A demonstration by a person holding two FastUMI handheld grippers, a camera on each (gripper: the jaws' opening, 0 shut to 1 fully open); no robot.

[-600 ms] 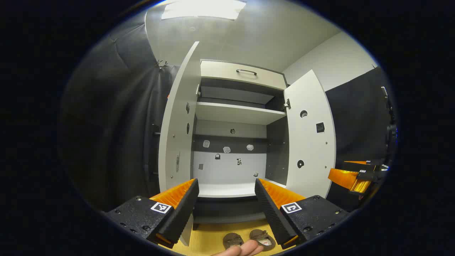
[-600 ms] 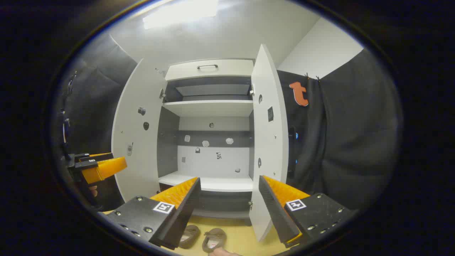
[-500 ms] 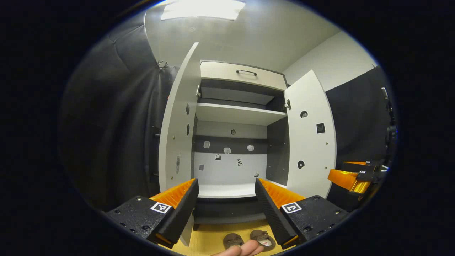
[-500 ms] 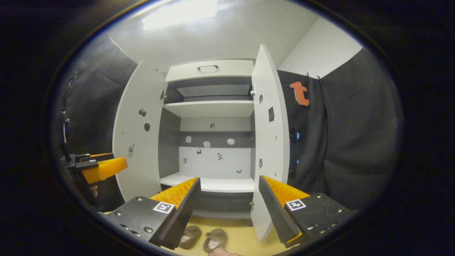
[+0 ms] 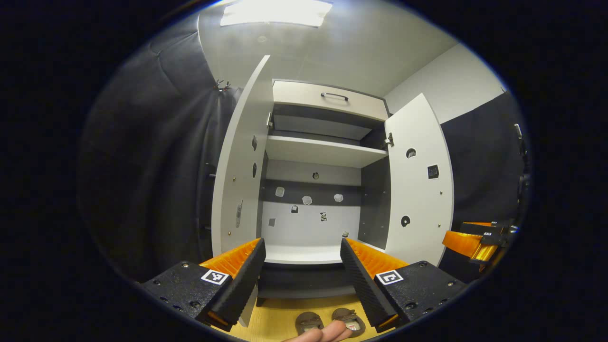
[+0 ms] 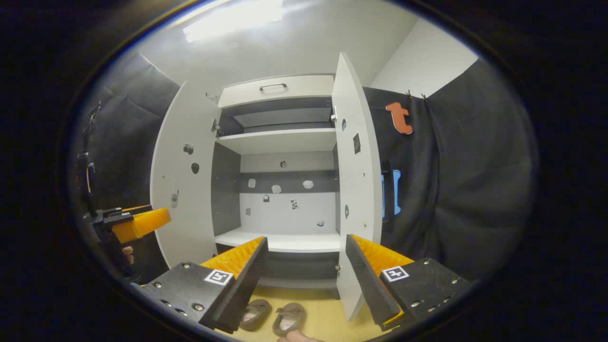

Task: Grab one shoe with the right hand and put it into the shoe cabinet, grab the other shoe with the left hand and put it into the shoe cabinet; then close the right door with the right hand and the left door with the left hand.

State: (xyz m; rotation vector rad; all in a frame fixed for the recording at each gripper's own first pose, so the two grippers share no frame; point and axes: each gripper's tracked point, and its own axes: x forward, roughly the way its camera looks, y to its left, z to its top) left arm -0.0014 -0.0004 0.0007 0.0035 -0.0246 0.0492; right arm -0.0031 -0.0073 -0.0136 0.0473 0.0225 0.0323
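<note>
Both my left tongs [image 5: 300, 266] and right tongs [image 6: 306, 266] gape wide, empty. Two small brown shoes [image 6: 273, 317] with pale insoles sit side by side on the yellow floor [image 6: 323, 313], just before the white shoe cabinet [image 6: 280, 142], doors swung open.

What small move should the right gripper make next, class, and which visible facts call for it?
Probably lower the right gripper toward the nearer brown shoe on the floor: its fingers are open and empty, both shoes still lie before the cabinet, and both doors stand open.
</note>
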